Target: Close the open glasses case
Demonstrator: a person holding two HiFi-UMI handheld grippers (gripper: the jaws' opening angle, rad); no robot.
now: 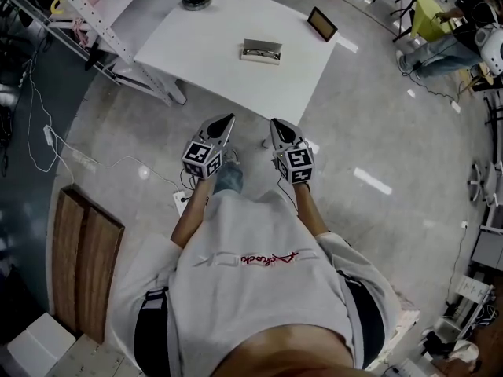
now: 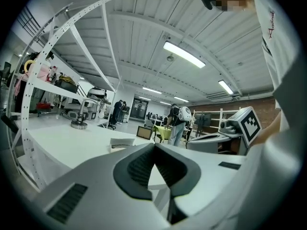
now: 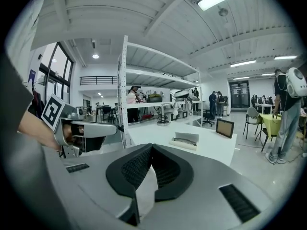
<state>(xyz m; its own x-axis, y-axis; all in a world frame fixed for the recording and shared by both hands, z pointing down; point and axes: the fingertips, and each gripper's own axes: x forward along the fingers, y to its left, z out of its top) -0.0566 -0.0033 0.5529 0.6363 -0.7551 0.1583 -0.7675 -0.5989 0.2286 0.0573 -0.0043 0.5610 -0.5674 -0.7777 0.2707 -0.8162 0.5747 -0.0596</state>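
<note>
Head view: the glasses case (image 1: 261,51) lies open on the tabletop (image 1: 204,38), well ahead of the left hand-held gripper (image 1: 230,118) and right hand-held gripper (image 1: 275,122). Left gripper view: jaws together, empty. Right gripper view: likewise; closing not yet begun

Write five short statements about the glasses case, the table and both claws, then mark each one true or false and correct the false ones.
1. The glasses case lies open on the white table. True.
2. The left claw is clamped on the case. False: its jaws are together on nothing, and it is held close to the person's body.
3. The right claw is shut and empty. True.
4. The picture frame lies inside the case. False: it stands apart from the case, near a corner of the table.
5. Neither claw touches the case. True.
</note>
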